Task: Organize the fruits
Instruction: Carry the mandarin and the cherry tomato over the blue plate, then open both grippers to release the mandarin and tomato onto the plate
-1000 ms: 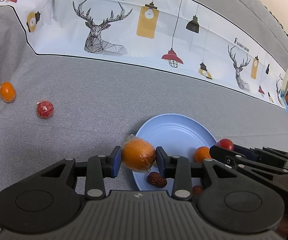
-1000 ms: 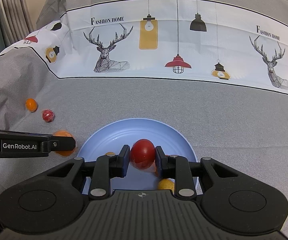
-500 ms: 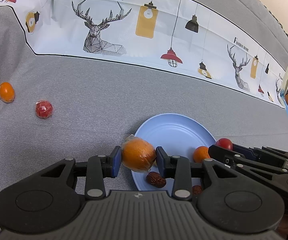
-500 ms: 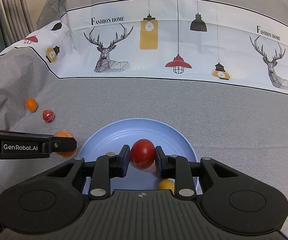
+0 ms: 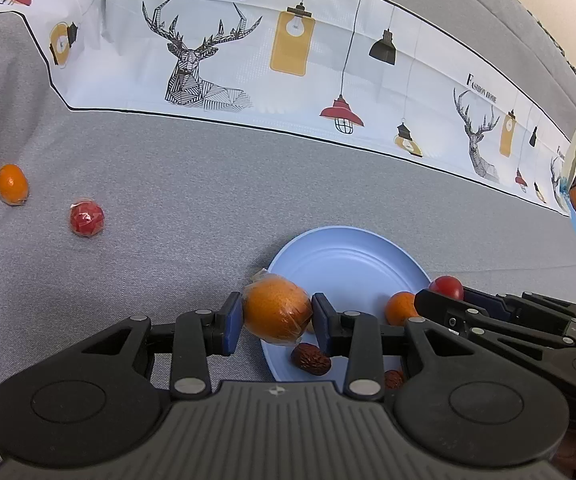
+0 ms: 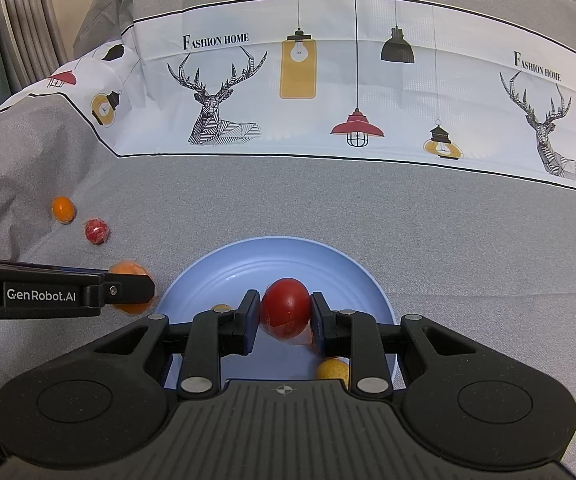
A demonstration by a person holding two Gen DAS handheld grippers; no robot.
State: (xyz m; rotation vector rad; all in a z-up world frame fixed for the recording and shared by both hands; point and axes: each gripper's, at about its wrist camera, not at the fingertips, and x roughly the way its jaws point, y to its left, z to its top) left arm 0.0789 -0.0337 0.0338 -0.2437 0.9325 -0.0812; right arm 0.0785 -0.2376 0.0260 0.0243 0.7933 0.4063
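The left gripper [image 5: 277, 322] is closed on a plastic-wrapped orange [image 5: 277, 307], its blue pads [image 5: 233, 322] pressing the fruit's two sides at about its widest part. The orange hangs over the near left rim of a pale blue plate [image 5: 348, 258], partly above the grey cloth [image 5: 192, 216].

The right gripper [image 6: 284, 320] is clamped on a round red fruit [image 6: 285, 309], probably a cherry tomato, with a glossy film around it. It sits between the pads over the near middle of the plate [image 6: 280, 256].

On the plate lie a wrinkled red date [image 5: 311, 359], a small orange fruit [image 5: 400, 308] and a yellowish fruit [image 6: 332, 369], all near the front edge. Well apart, out on the cloth to the left, rest a kumquat-like orange fruit [image 5: 11, 184] and, just beside it, a red fruit in crinkled wrap [image 5: 86, 218]. A white printed band [image 5: 288, 60] with deer and lamps runs across the back.

Both held fruits look light and round. The tomato is likely soft and easily bruised, so a gentle squeeze across its middle suits it. The film on each probably makes the surface slippery. The orange's rind seems firmer and should bear a steadier grip across its widest part.
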